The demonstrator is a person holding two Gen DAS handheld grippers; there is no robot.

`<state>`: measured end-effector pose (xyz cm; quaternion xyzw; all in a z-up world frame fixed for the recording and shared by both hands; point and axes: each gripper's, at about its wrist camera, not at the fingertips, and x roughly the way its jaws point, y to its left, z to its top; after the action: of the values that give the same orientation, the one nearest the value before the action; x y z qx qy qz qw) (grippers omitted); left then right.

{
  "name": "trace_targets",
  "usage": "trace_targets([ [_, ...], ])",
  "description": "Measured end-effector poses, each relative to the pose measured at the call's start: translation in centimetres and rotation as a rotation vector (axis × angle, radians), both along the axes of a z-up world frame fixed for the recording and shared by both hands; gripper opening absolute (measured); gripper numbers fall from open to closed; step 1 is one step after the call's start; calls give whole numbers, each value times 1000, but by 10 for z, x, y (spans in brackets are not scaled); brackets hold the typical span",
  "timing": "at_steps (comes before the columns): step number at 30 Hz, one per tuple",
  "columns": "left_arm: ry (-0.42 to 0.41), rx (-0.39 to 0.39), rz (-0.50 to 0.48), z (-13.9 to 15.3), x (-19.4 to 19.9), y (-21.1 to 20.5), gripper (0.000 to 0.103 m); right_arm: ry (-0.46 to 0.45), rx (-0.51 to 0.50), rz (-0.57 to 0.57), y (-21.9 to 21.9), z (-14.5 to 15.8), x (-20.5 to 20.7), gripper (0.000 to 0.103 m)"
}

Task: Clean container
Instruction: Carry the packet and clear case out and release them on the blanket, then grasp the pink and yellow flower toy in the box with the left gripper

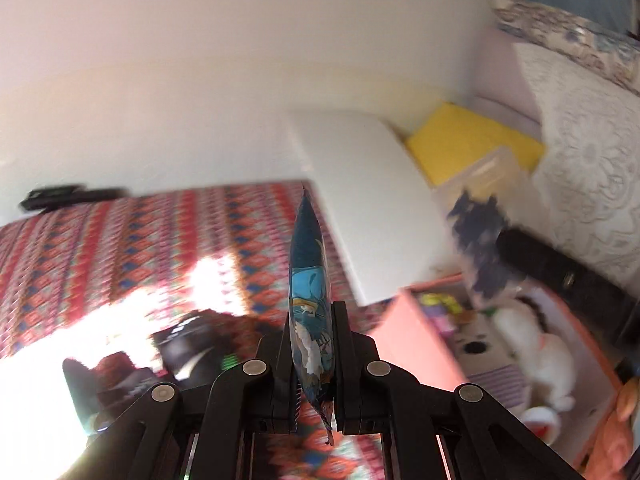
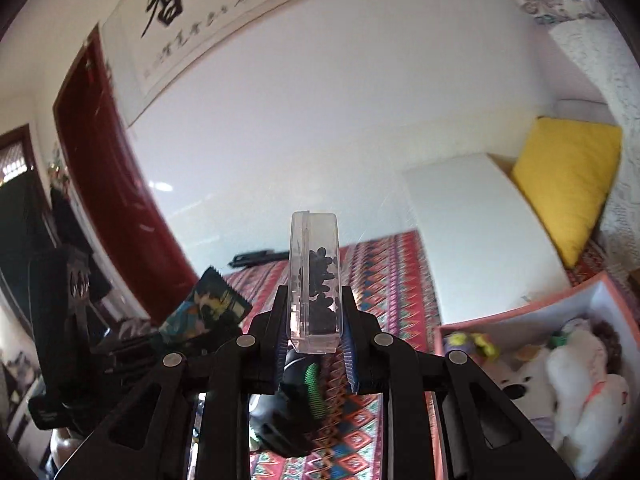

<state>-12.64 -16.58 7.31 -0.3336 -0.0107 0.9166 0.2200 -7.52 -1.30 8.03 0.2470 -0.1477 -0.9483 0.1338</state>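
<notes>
Gripping a blue packet [image 1: 310, 312] edge-on, our left tongs [image 1: 311, 360] are clamped; the right tongs [image 2: 314, 328] clamp a clear box [image 2: 316, 280] of dark bits. Only the right view shows the packet's face.

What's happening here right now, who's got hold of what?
A person is working with two handheld grippers above a red patterned cloth. The left gripper is shut on a blue printed foil packet, held edge-on and upright. The right gripper is shut on a clear plastic rectangular container with small black pieces inside. A pink open box of soft toys sits to the right.
</notes>
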Motion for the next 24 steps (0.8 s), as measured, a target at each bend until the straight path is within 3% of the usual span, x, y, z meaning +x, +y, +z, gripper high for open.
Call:
trace_targets([
  [5, -94, -20, 121, -51, -33, -79, 8, -78, 65, 102, -84, -37, -45, 24],
  [8, -146, -44, 157, -81, -55, -104, 13, -104, 89, 64, -101, -54, -65, 26],
  [9, -161, -51, 167, -90, -62, -110, 25, -112, 97, 51, -107, -59, -71, 38],
  [10, -177, -57, 177, -98, -69, -115, 63, -121, 104, 37, -113, -65, -78, 64],
  [11, -187, -81, 194, -101, -74, -118, 90, -129, 112, 24, -118, -71, -85, 75],
  [12, -178, -108, 207, -103, -76, -120, 92, -135, 99, 22, -116, -73, -88, 83],
  [15, -101, -153, 216, -95, -70, -127, 93, -150, 55, 23, -111, -76, -99, 83],
  [20, -91, -116, 186, -92, -64, -124, 96, -165, 18, 3, -96, -74, -100, 83],
  [24, -92, -110, 138, -89, -55, -100, 96, -161, -6, -31, -70, -57, -76, 84],
])
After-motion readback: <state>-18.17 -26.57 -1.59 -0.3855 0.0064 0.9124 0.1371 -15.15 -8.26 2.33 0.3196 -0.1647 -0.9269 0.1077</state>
